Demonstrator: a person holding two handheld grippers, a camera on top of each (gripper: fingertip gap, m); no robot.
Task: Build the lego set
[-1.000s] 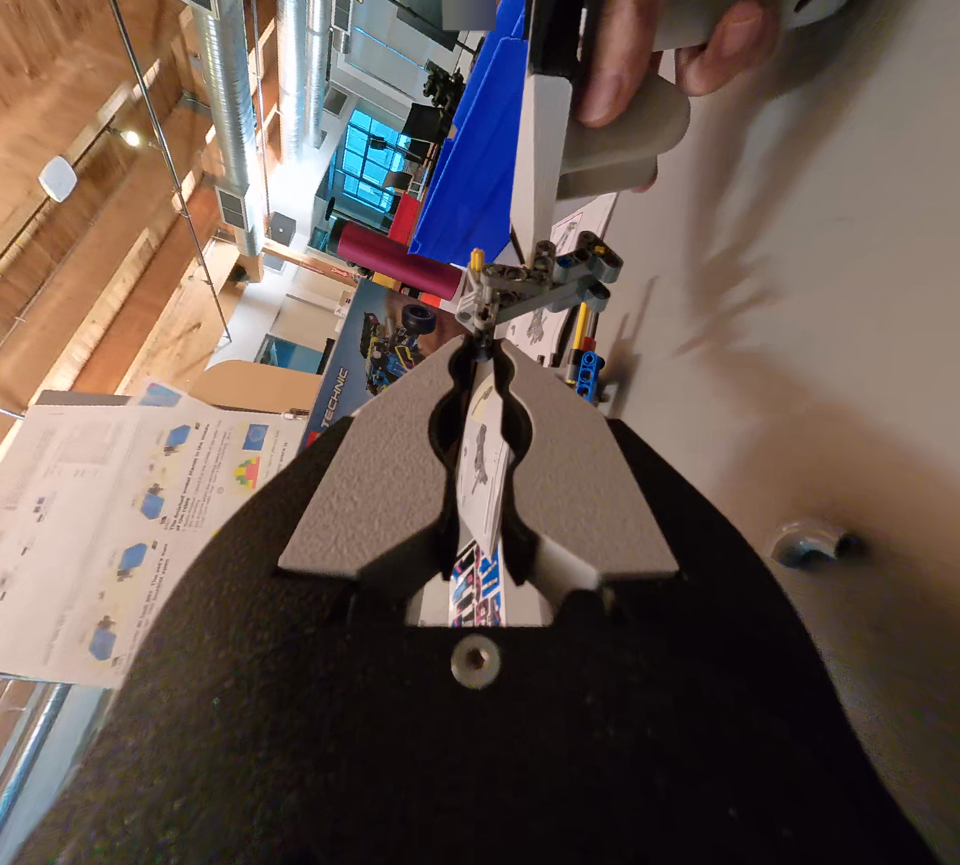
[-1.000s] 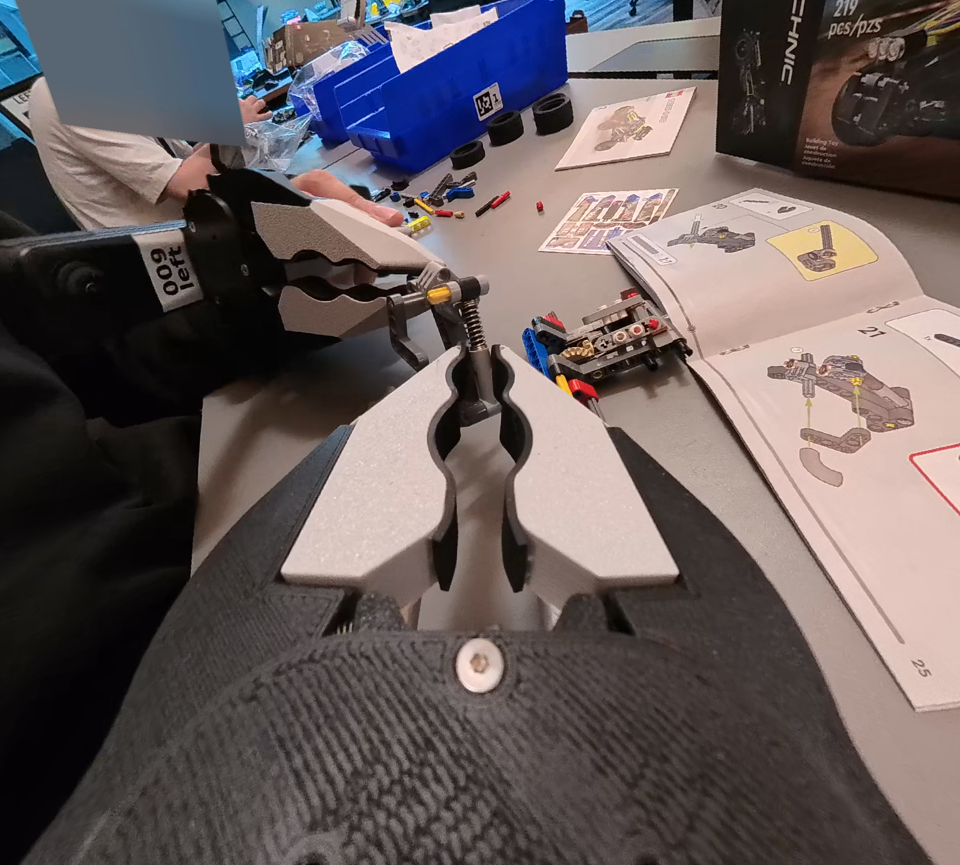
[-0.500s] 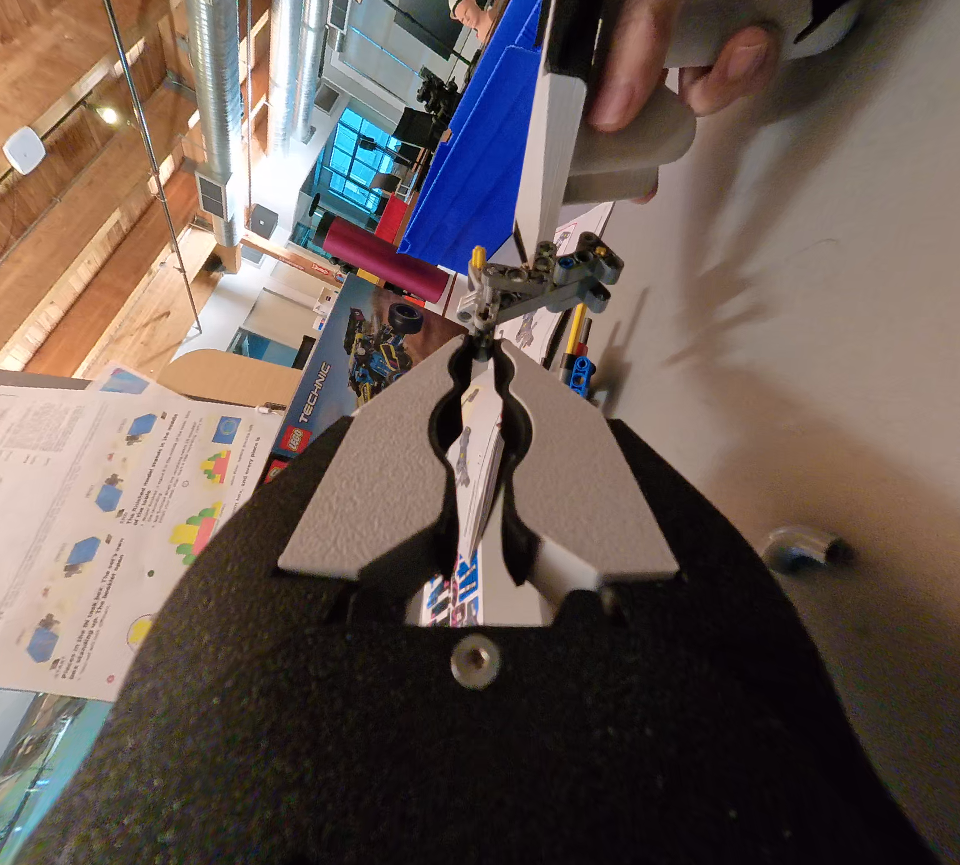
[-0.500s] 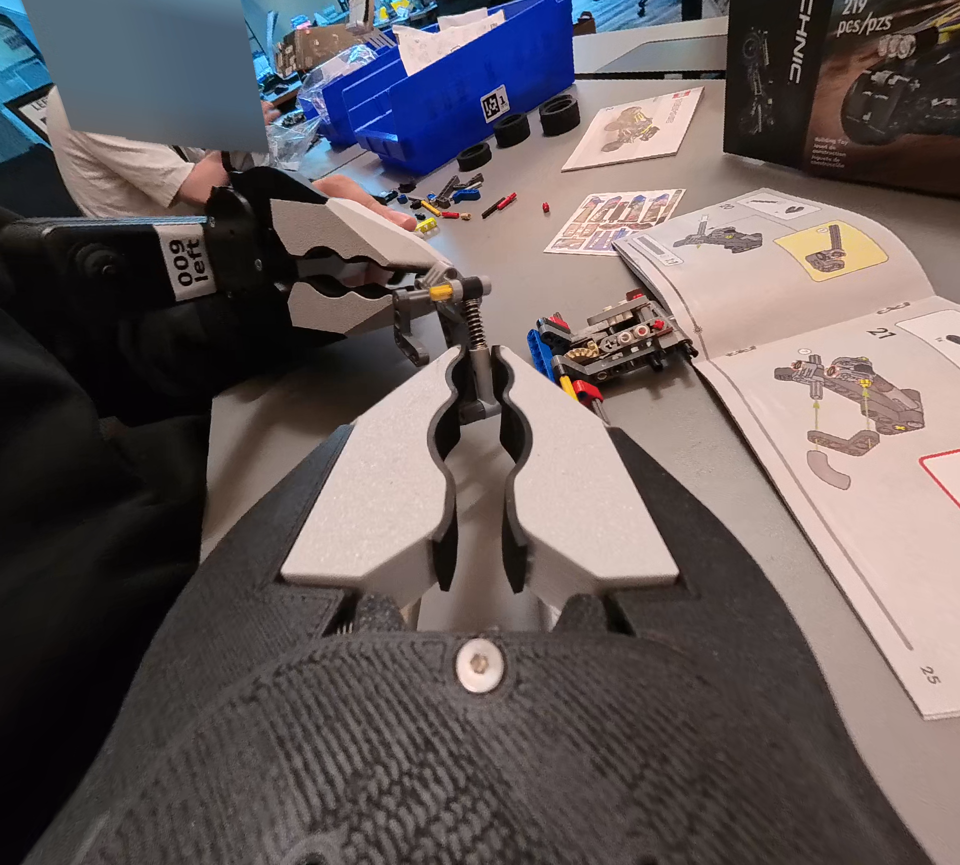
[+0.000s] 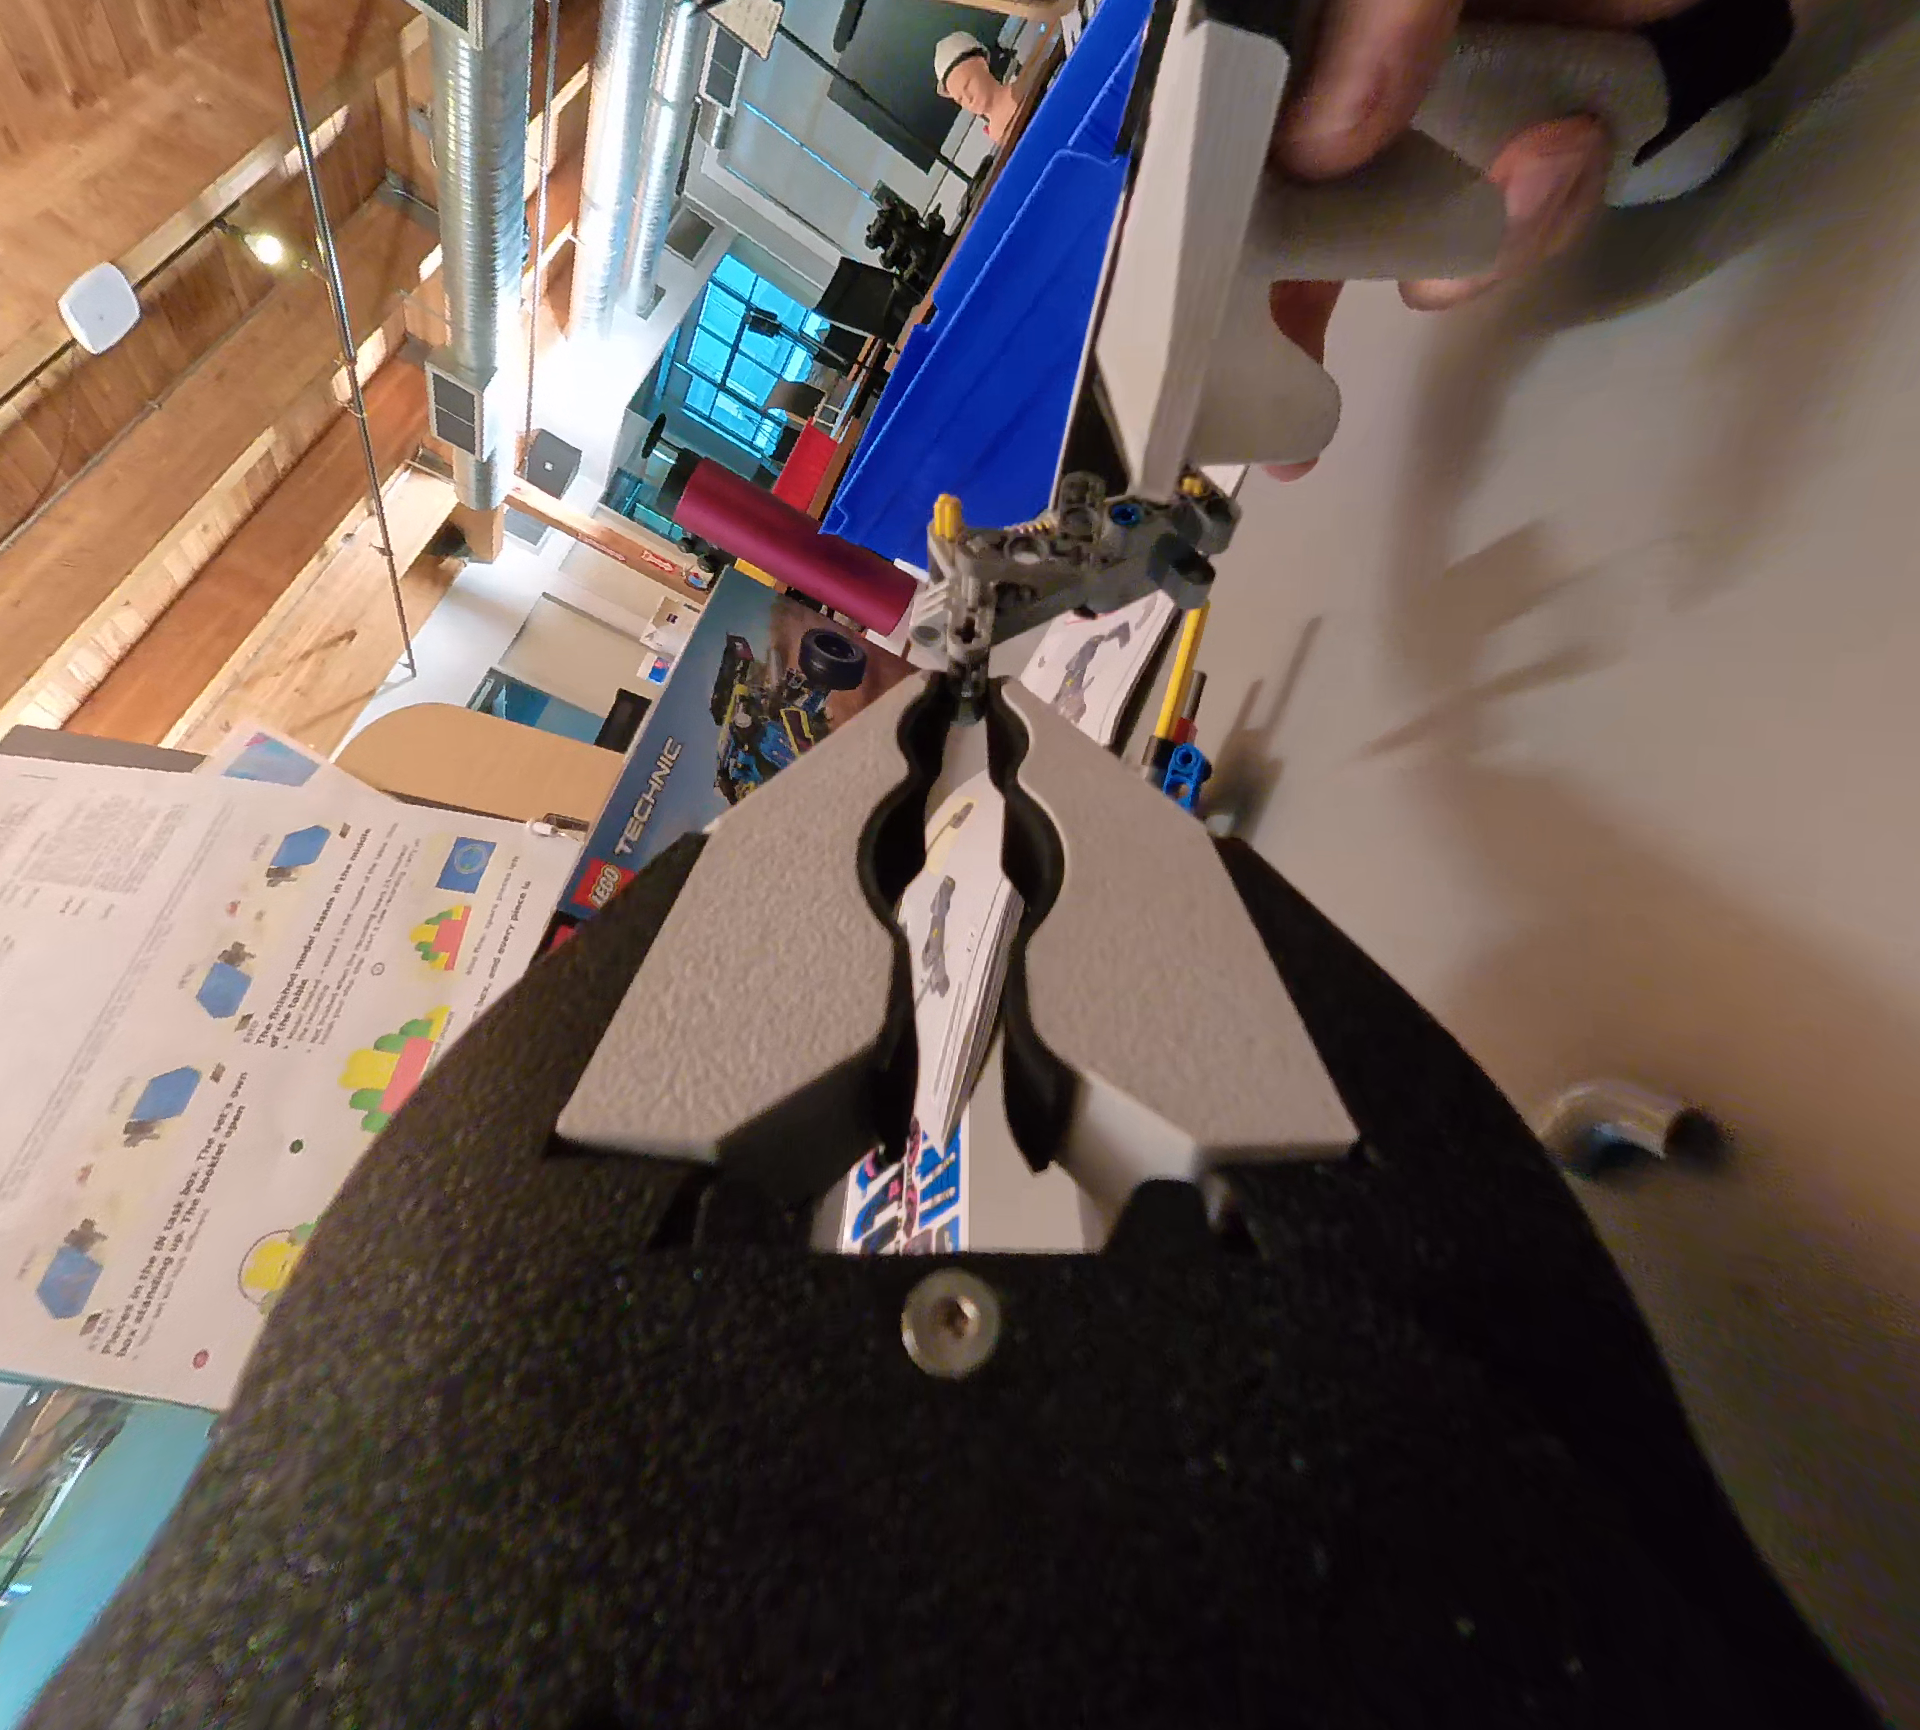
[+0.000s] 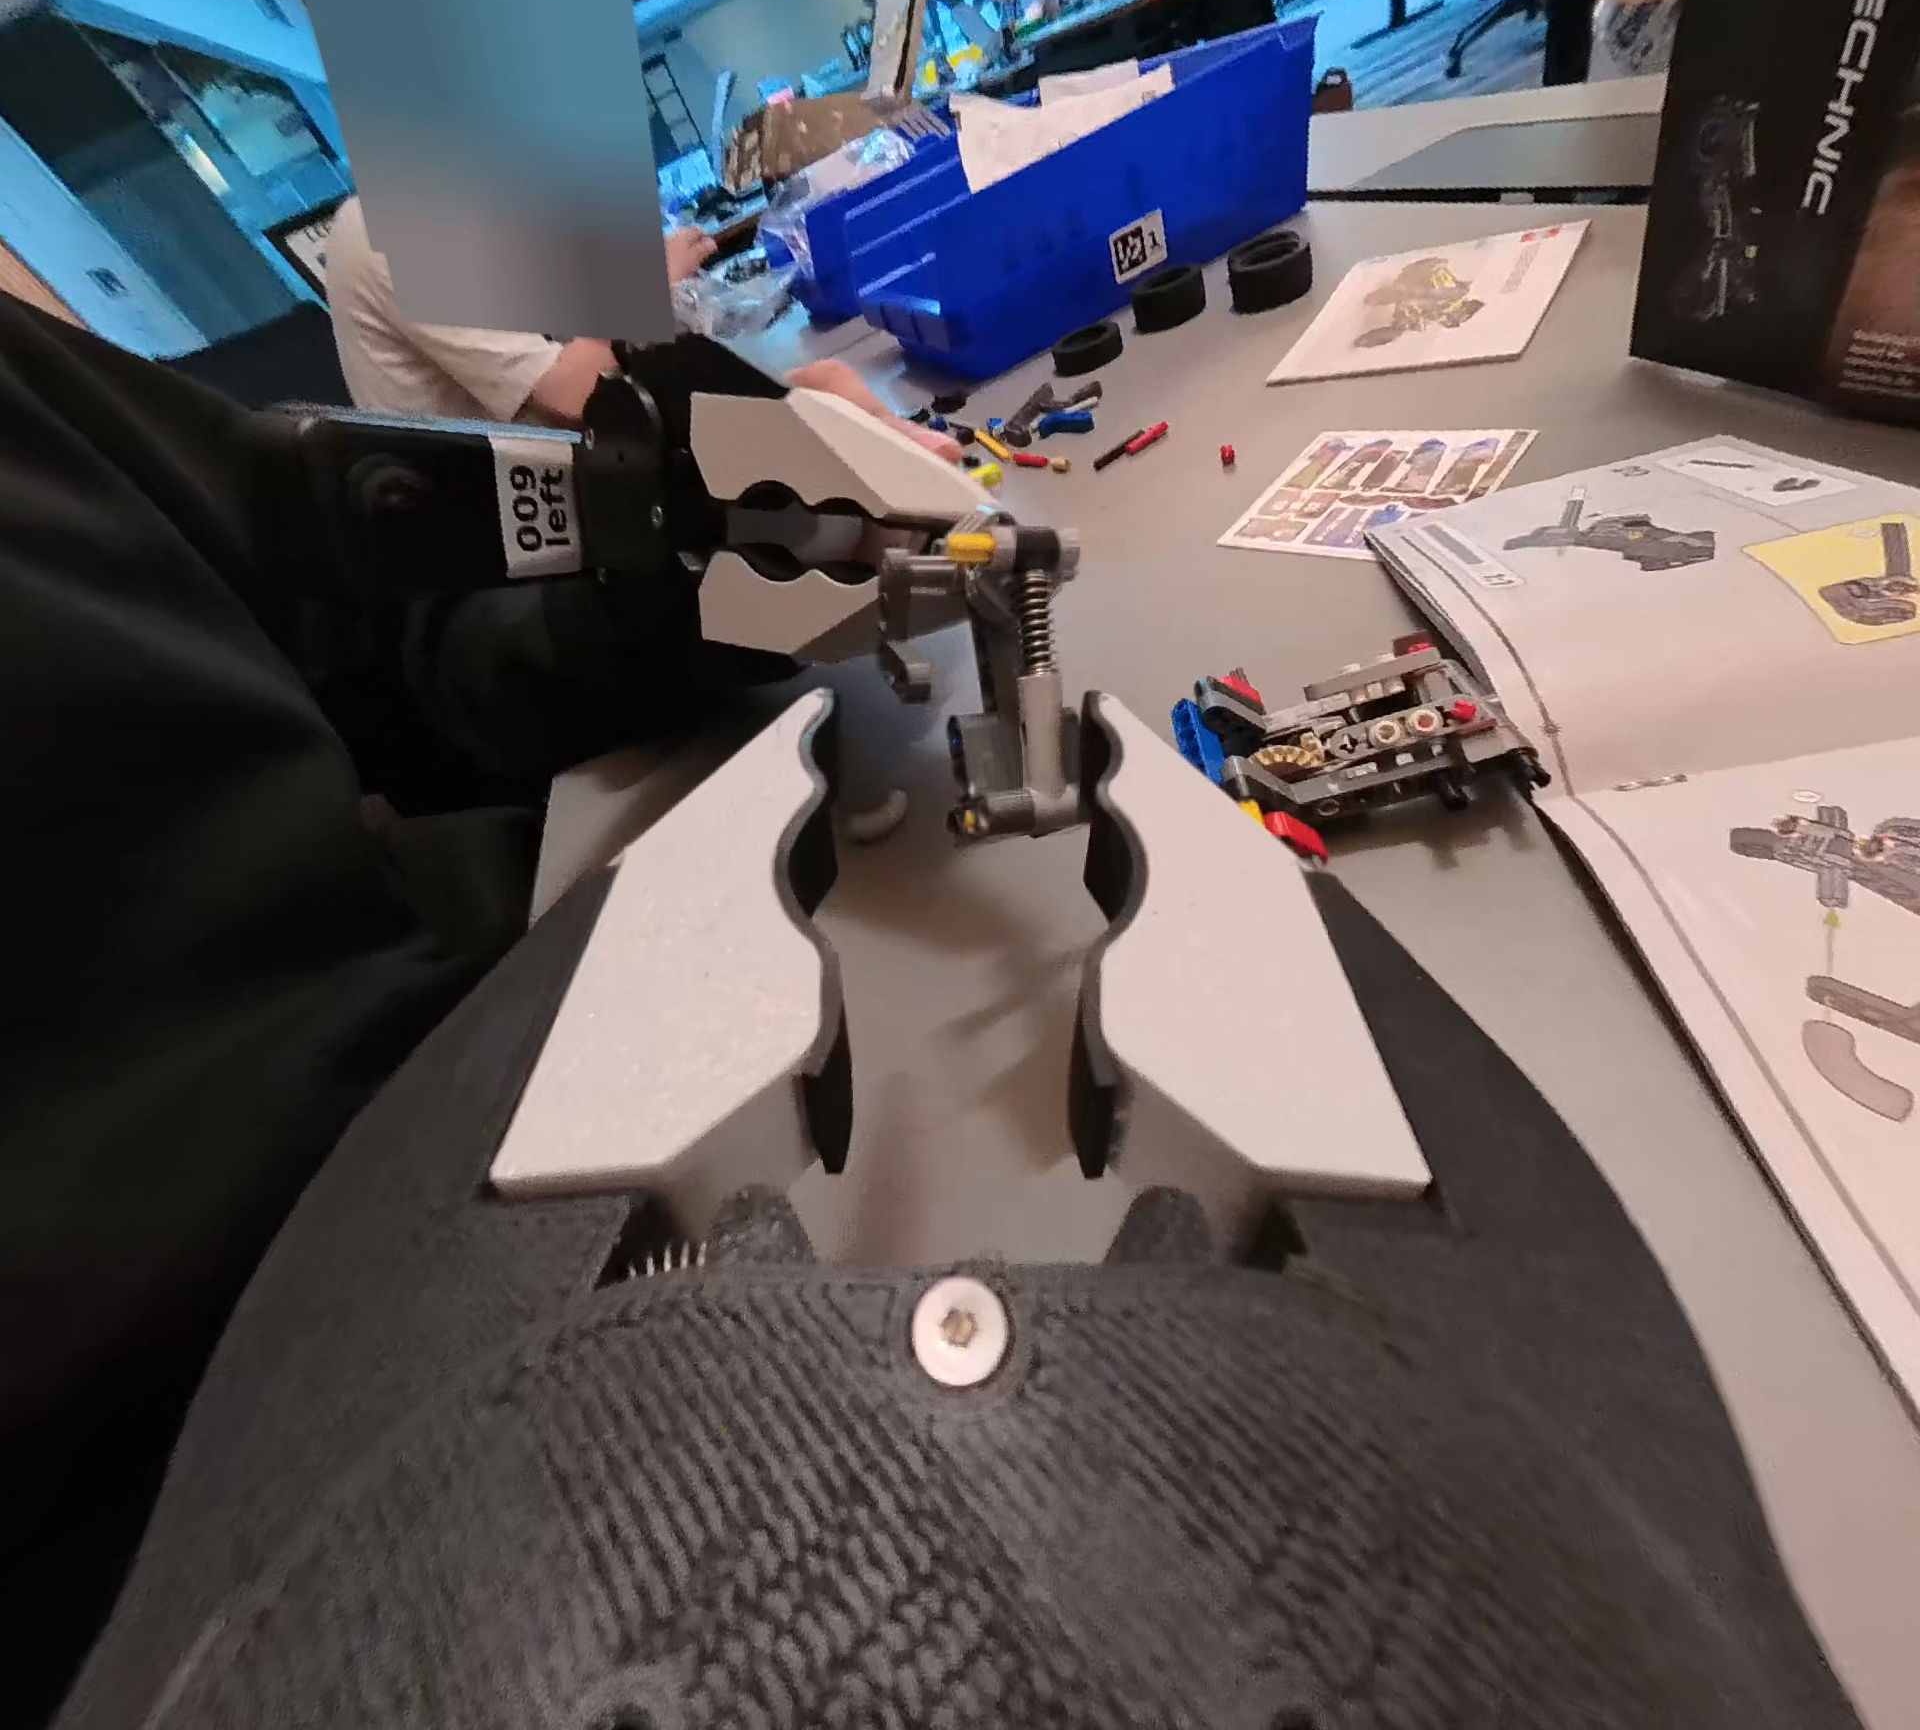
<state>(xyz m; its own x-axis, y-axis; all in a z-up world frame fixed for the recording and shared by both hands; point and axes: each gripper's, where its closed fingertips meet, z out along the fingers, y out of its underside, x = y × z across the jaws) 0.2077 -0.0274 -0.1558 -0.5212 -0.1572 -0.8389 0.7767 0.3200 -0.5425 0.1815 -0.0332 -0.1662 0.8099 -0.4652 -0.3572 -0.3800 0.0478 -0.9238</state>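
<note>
A grey lego subassembly with a spring shock and a yellow pin (image 6: 1023, 672) hangs above the table. My left gripper (image 6: 925, 574) is shut on its upper end, coming in from the left. In the left wrist view my left gripper (image 5: 961, 693) pinches the subassembly (image 5: 1070, 553) at its tips. My right gripper (image 6: 956, 714) is open, its jaws apart on either side of the subassembly's lower end, which sits close to the right finger. The right gripper also shows in the left wrist view (image 5: 1169, 454), held by a hand. A part-built chassis (image 6: 1351, 745) lies on the table.
An open instruction booklet (image 6: 1662, 641) lies at the right, a sticker sheet (image 6: 1371, 491) beyond it. The set's box (image 6: 1787, 122) stands at the back right. A blue bin (image 6: 1091, 226), black tyres (image 6: 1169, 298) and loose parts (image 6: 1039, 423) lie behind. A small curved piece (image 6: 878, 816) lies under the grippers. My left and right fingertips are right by each other.
My right gripper has opened and let go of the subassembly's lower end. My left gripper stays shut on the upper end and has shifted a little.
</note>
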